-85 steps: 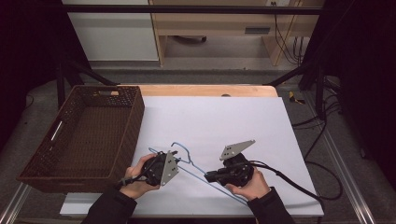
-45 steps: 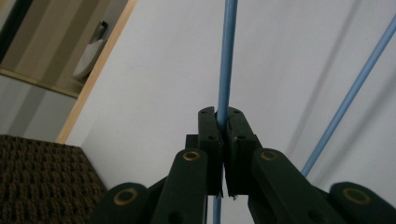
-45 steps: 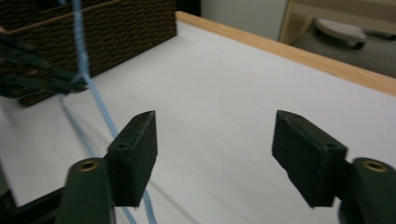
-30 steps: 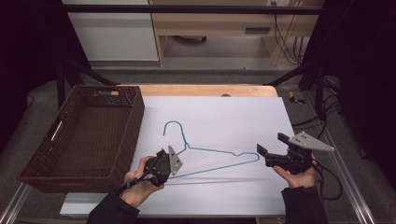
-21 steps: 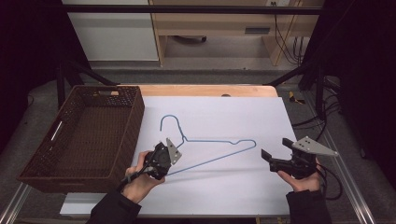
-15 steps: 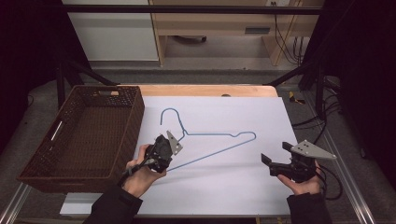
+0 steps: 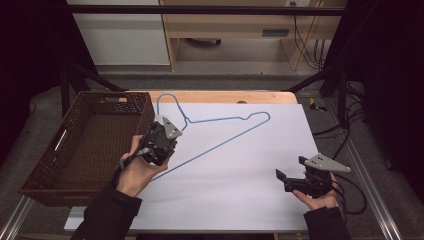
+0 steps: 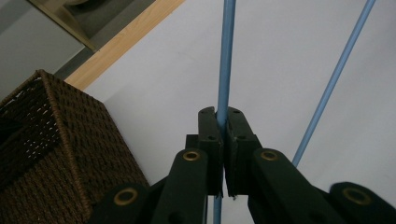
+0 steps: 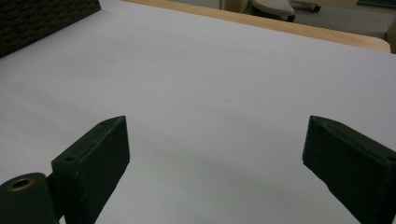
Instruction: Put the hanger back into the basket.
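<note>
Change: left gripper [image 7: 161, 141] has lifted the hanger [image 7: 227, 137] toward the basket [image 7: 90, 135]; right gripper [image 7: 290, 180] sank slightly | Axis: long bar runs lower-left to upper-right, hook up | Grip: left clamps hanger wire [image 8: 225, 65]; right gapes empty [image 9: 215, 154] | Hidden: clamped stretch; table contact probably none.

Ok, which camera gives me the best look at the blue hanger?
The high view: the blue hanger shows whole there, hook by the basket, clamped in the left tongs. The left gripper view shows two of its wires close up, one pinched.
</note>
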